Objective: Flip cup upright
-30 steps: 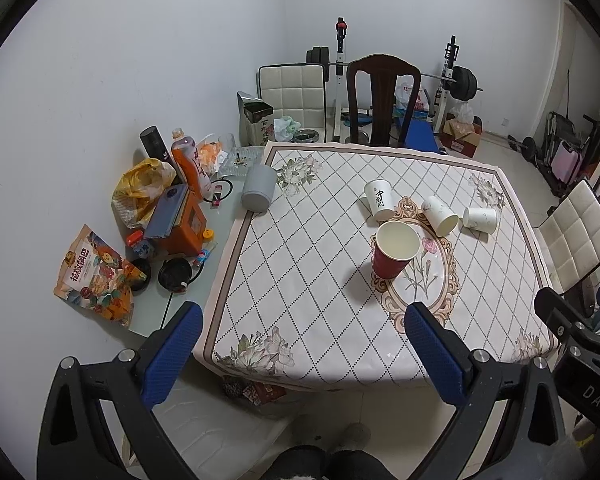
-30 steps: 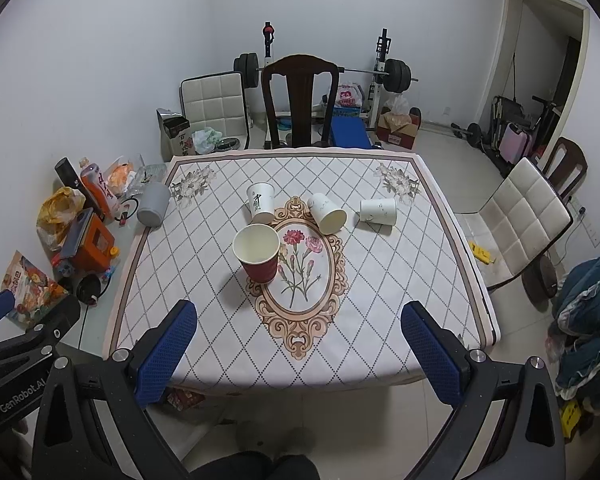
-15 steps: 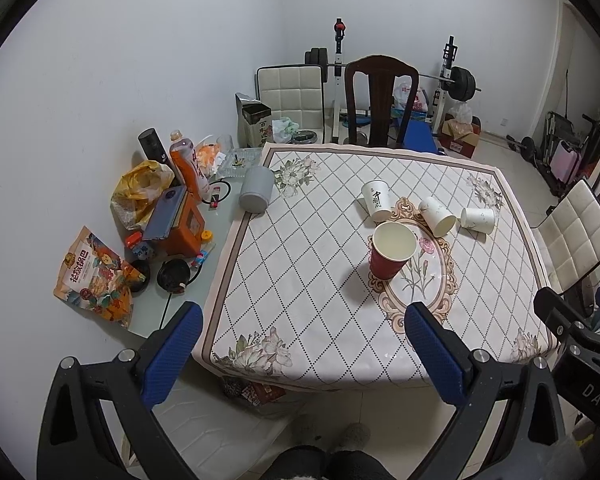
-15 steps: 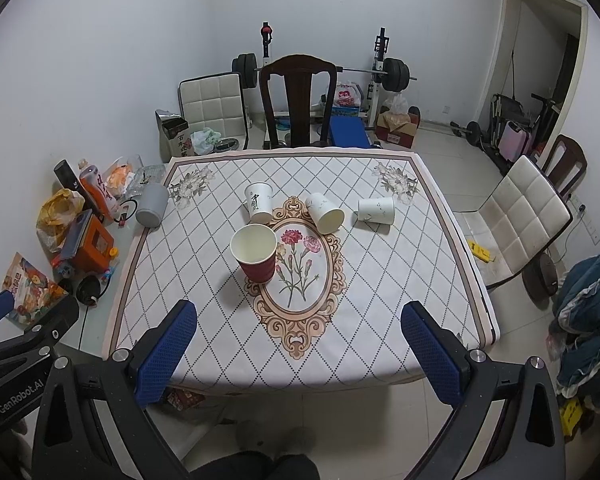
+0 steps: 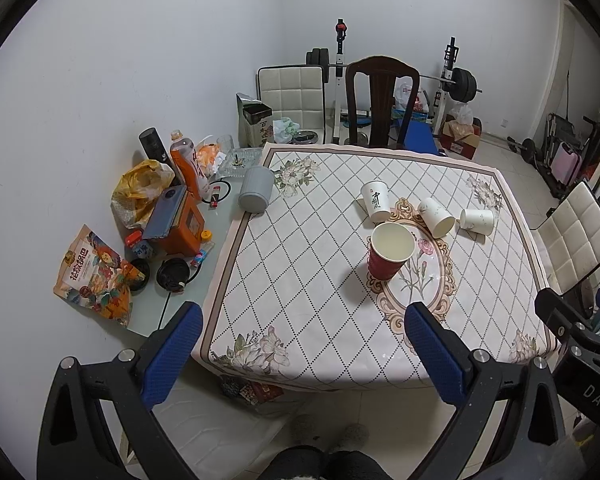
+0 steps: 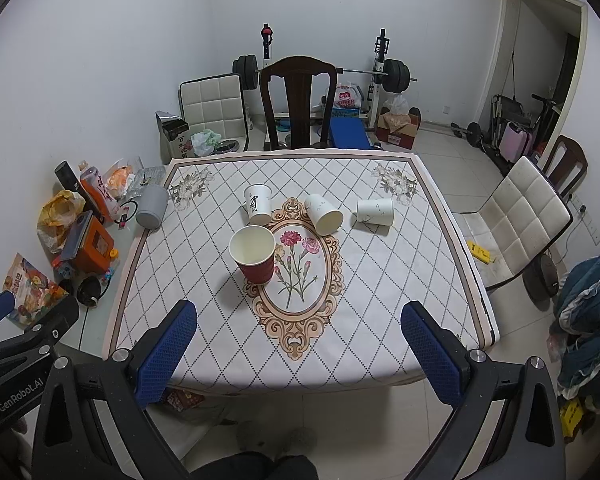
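A red cup (image 5: 389, 252) (image 6: 254, 254) stands upright near the middle of the table. Behind it stands a white cup with black characters (image 5: 375, 201) (image 6: 258, 203); I cannot tell which end is up. Two more white cups lie on their sides: one (image 5: 437, 216) (image 6: 324, 213) mouth toward me, one (image 5: 477, 221) (image 6: 375, 211) farther right. My left gripper (image 5: 304, 344) and right gripper (image 6: 300, 340) are both open and empty, held back from the table's near edge, well short of the cups.
The table (image 6: 380, 320) has a diamond-pattern cloth with a floral oval. A grey cylinder (image 5: 256, 194) lies at its left edge. A cluttered side table (image 5: 156, 312) stands left. Chairs (image 6: 298, 100) (image 6: 516, 216) stand behind and right; gym gear stands at the back wall.
Both grippers have drawn slightly back from the table; the cups look a little farther off. Nothing on the table has moved.
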`<state>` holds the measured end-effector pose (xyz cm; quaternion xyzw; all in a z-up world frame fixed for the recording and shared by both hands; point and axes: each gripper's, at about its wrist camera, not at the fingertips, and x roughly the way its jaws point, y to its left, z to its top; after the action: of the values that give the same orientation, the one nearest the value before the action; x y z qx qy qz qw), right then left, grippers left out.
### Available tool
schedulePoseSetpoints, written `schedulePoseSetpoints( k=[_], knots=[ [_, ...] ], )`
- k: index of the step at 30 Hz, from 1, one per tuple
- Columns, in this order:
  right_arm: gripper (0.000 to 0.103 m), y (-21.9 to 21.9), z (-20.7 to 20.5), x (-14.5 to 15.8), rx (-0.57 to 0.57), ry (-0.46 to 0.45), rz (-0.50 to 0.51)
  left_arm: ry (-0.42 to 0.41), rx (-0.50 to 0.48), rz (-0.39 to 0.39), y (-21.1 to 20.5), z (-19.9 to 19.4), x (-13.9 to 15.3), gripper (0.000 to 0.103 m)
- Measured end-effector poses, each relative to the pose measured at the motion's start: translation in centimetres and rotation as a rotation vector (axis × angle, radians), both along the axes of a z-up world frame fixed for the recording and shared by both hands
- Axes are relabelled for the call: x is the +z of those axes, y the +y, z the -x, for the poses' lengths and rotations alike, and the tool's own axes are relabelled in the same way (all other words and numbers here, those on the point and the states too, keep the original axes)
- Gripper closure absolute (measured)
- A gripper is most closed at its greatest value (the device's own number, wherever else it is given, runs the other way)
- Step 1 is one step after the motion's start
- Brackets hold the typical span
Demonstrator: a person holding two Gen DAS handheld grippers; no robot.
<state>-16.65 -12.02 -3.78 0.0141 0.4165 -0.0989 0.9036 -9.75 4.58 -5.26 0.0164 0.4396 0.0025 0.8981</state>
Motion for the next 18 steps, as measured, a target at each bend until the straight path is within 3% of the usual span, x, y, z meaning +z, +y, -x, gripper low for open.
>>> schedulePoseSetpoints(
  k=[18],
  knots=[
    [0.000, -0.08, -0.17, 0.05, 0.000, 0.002, -0.004, -0.001, 0.001, 0.000, 0.02, 0.04, -0.01, 0.000]
  ],
)
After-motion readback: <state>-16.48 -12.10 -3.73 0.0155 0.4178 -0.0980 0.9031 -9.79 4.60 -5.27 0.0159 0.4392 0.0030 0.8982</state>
